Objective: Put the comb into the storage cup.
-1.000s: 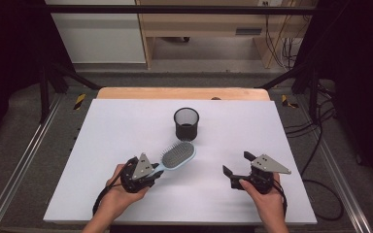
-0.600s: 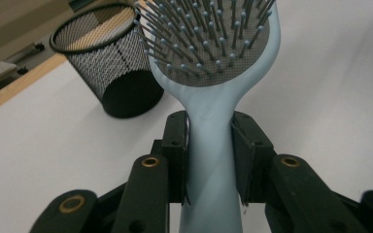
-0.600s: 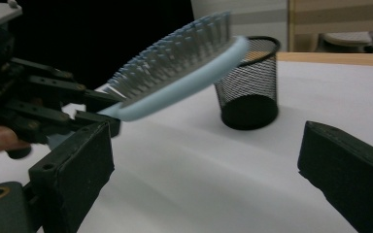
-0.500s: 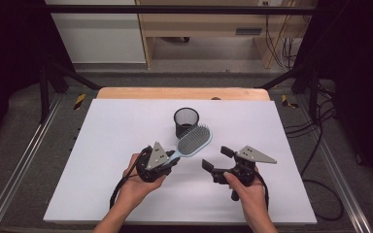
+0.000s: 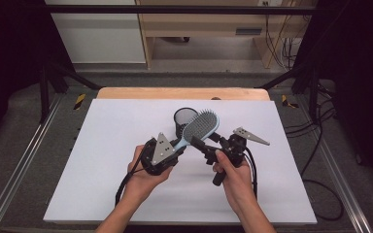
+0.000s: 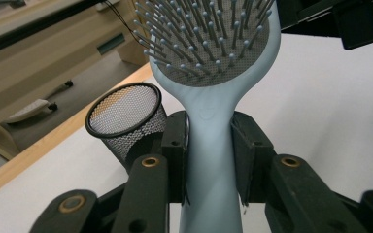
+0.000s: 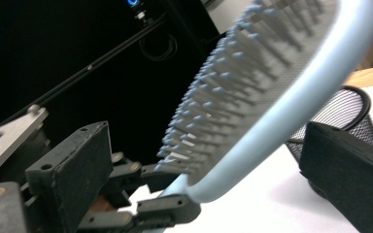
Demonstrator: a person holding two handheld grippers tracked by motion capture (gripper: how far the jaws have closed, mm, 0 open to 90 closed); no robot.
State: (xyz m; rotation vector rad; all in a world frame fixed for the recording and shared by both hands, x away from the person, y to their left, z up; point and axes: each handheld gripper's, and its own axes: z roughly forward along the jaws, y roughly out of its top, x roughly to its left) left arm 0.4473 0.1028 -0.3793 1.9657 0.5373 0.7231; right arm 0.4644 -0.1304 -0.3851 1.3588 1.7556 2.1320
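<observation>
My left jaws (image 6: 209,160) gripped the brush (image 6: 209,77) by its handle, head above the cup (image 6: 126,119). My right jaws (image 7: 199,165) stood open around the head, not pressing. Best practice: seat both right pads before the left lets go. The handle's end was cut off, the bristles blurred.

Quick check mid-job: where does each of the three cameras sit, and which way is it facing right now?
High view: above the person's side, facing forward and down on the table; both hands show, with left tongs and right tongs.
Left gripper view: rides the left tongs, facing along jaws shut on the hairbrush handle.
Right gripper view: rides the right tongs, jaws apart either side of the brush head.
Shared: all three show the hairbrush and the mesh cup.
</observation>
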